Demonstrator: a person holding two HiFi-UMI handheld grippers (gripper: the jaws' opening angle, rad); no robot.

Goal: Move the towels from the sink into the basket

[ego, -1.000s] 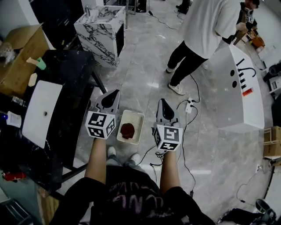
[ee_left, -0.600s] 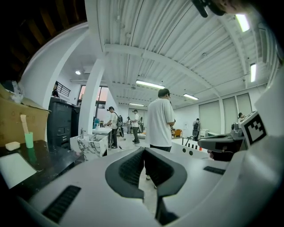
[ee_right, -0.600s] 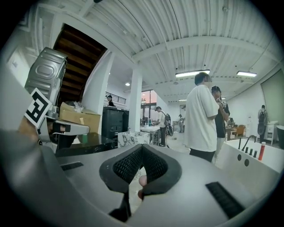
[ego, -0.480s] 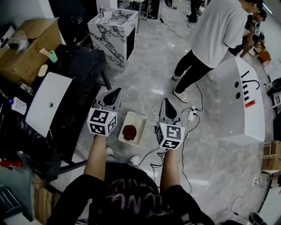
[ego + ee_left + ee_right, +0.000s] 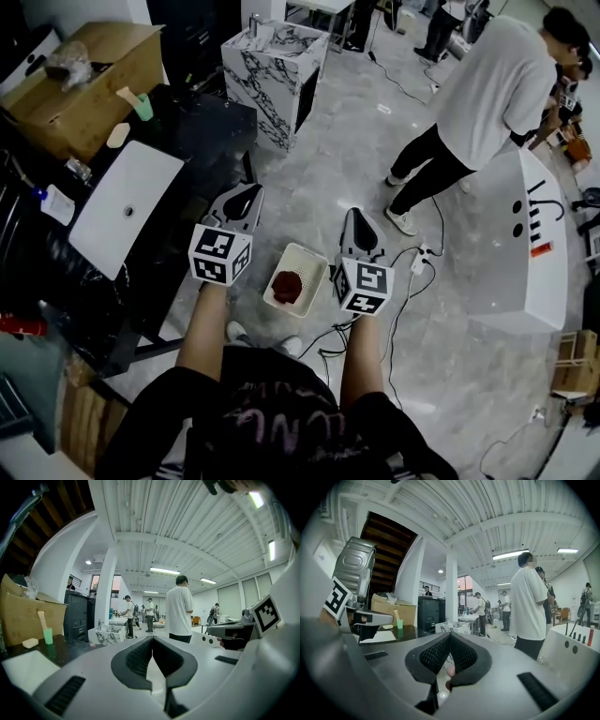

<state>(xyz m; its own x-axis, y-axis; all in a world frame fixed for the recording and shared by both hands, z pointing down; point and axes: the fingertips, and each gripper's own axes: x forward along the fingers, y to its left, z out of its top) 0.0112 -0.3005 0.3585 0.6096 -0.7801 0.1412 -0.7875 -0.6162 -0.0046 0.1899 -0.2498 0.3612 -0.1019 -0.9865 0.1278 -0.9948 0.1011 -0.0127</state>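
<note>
Holds nothing in left gripper (image 5: 247, 193) or right gripper (image 5: 354, 217), both closed tight; finds sink (image 5: 105, 217) leftward, nearer the left one.

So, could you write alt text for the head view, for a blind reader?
A person holds the left gripper and right gripper, both shut and empty, either side of a white basket on the floor holding a dark red towel. The sink is at left.
</note>
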